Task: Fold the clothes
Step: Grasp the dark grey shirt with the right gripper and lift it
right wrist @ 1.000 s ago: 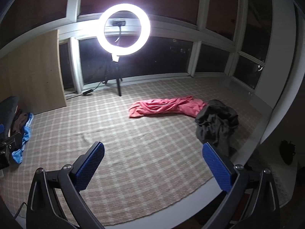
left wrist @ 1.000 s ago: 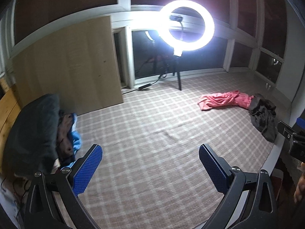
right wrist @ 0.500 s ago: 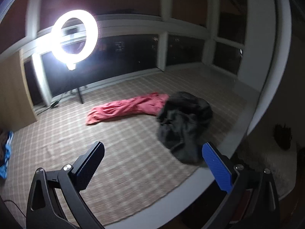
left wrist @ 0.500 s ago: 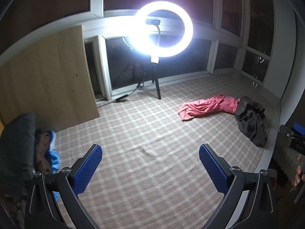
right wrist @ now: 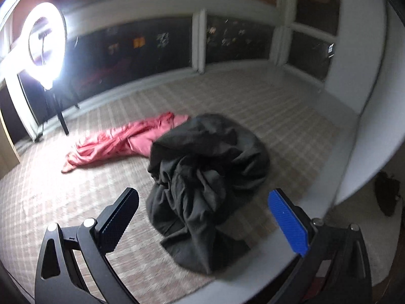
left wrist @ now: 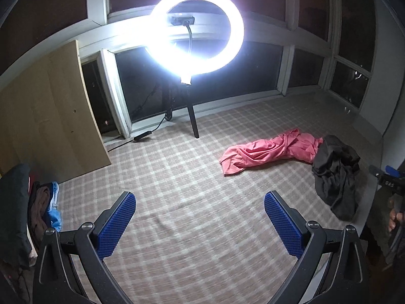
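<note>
A crumpled dark grey garment (right wrist: 202, 177) lies in a heap on the checked surface (right wrist: 50, 190), its lower part hanging toward the white edge. My right gripper (right wrist: 202, 217) is open just in front of it, fingers either side, not touching. A pink garment (right wrist: 121, 143) lies stretched out behind it. In the left wrist view my left gripper (left wrist: 200, 223) is open over bare checked cloth, with the pink garment (left wrist: 268, 152) and the dark garment (left wrist: 336, 174) off to the right. The right gripper's body (left wrist: 387, 179) shows at that view's right edge.
A lit ring light on a tripod (left wrist: 197, 33) stands at the back by dark windows. A wooden board (left wrist: 45, 119) leans at the left. A pile of clothes, dark, brown and blue (left wrist: 48, 205), sits at the left edge. The surface's white rim (right wrist: 329, 177) curves along the right.
Both views have swung right. The right gripper has closed in on the dark garment, which now fills its view. The left gripper has turned toward the pink and dark garments.
</note>
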{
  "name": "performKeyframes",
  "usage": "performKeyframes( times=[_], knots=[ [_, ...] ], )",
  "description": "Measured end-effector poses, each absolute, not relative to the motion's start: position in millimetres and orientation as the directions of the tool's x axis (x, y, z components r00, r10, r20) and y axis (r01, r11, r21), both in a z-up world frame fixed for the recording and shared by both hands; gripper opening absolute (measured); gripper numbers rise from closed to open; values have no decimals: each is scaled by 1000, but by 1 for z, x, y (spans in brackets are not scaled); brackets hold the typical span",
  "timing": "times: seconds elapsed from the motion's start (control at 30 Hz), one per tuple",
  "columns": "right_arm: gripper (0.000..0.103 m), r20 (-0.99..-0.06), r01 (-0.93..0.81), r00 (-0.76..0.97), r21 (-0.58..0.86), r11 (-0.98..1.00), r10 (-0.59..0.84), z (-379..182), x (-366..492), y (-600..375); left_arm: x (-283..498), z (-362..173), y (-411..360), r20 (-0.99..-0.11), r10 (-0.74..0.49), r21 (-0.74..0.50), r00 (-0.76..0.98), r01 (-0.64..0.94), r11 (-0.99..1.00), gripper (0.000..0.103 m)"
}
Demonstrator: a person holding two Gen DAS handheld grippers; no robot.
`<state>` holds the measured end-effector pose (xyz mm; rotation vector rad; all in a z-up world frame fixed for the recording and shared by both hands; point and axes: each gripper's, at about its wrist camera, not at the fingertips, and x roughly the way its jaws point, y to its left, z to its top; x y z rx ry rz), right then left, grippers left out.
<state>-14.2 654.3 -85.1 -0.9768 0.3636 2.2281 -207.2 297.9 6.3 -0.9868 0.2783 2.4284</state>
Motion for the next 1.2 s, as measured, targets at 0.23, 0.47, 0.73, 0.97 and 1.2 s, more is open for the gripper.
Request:
performKeyframes(
  times=[0.23, 0.47, 0.73, 0.97, 1.2],
  knots=[
    [103, -823, -609, -453, 5, -793, 343, -147, -66, 696, -212, -11, 322, -748, 273, 41, -605, -452, -891, 102],
    [42, -844, -535, -457, 8, -845, 282, -191, -89, 713, -213, -20, 326, -774, 218, 63, -594, -415, -907, 102],
    [20, -722, -551, -680, 388, -739, 128, -111, -25, 734, -208, -17, 304, -766, 226, 51, -602, -408, -912, 102],
    [20, -566, -409, -804, 304, -861, 182, 34, -12, 641, -200, -8, 268, -734, 267, 16, -624, -409, -912, 102],
    [27, -516, -91, -851, 333, -938, -101, 69, -104, 472, -186, 10, 185, -676, 237, -5, -698, -317, -948, 102]
  ],
)
